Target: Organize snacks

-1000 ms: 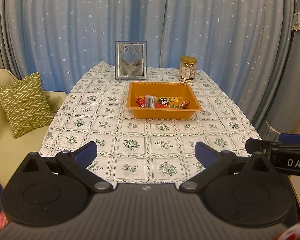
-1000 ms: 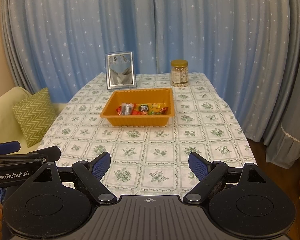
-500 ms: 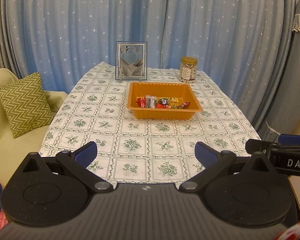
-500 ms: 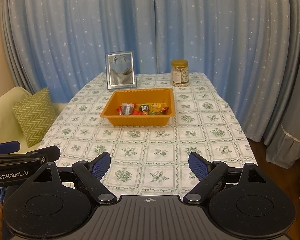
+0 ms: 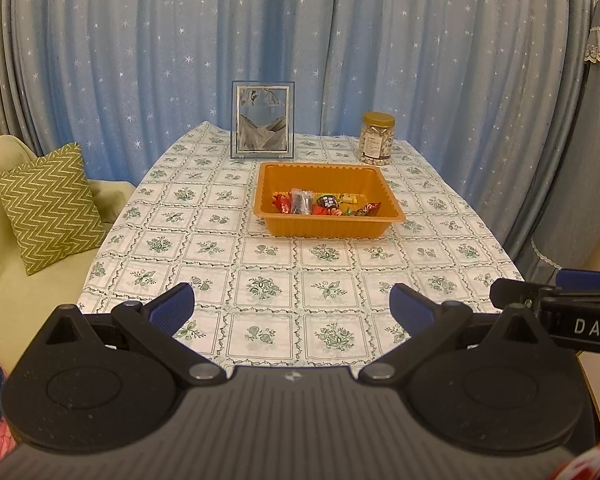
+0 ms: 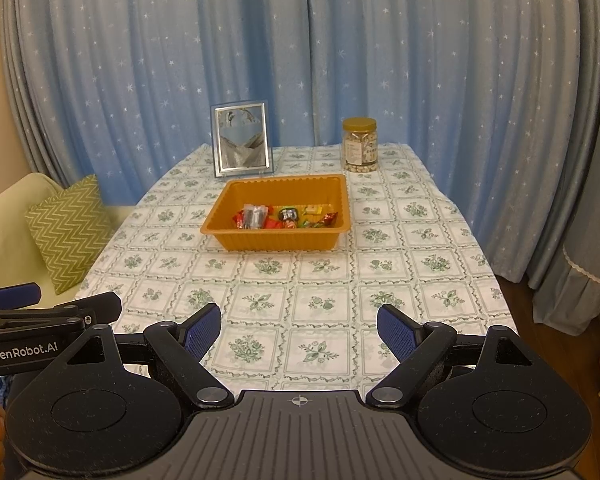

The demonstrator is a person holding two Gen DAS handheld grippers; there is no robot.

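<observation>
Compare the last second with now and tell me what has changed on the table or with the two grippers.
Nothing visibly changed. Both the left gripper and right gripper hang open and empty over the near table edge; the orange tray of snacks, the jar and the picture frame sit where they were.

Wrapped snacks (image 5: 324,204) heaped inside orange tray (image 5: 328,172), mid-table, upright.

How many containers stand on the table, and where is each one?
2. The orange tray sits near the middle of the table, holding wrapped snacks. The lidded jar stands behind it, toward the far right corner. Nothing seems hidden.
</observation>
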